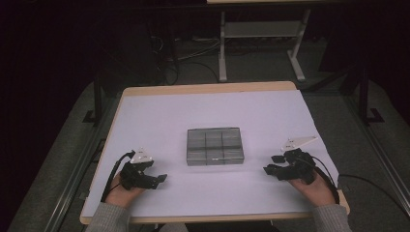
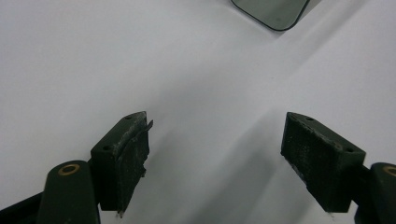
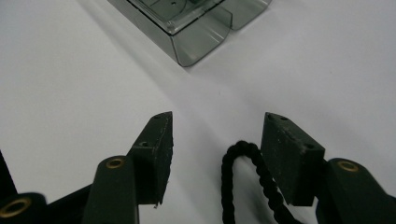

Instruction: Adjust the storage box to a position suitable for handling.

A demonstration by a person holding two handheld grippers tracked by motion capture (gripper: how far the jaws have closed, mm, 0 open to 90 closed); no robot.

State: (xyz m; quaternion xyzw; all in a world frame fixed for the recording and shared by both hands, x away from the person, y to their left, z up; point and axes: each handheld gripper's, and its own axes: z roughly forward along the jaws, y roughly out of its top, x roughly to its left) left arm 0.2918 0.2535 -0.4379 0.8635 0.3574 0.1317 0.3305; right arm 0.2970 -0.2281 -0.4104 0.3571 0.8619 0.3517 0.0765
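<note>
A clear grey box (image 1: 215, 146) with several compartments lies in the middle of the white table cover (image 1: 212, 111). My left gripper (image 1: 157, 180) rests near the front left, held by a hand, its jaws open and empty in the left gripper view (image 2: 217, 121); a corner of the box (image 2: 273, 11) shows far ahead. My right gripper (image 1: 270, 164) sits at the front right, jaws apart (image 3: 219, 119). A loop of black twisted cord (image 3: 238, 158) lies on the cover between them, close beside the right pad, with a wide gap to the left pad. The box (image 3: 196, 28) lies ahead.
The wooden table edge (image 1: 208, 88) borders the cover at the back. Beyond it stand a white desk frame (image 1: 222, 48) and cables on the dark floor. A grey rail (image 1: 72, 179) runs along the table's left side.
</note>
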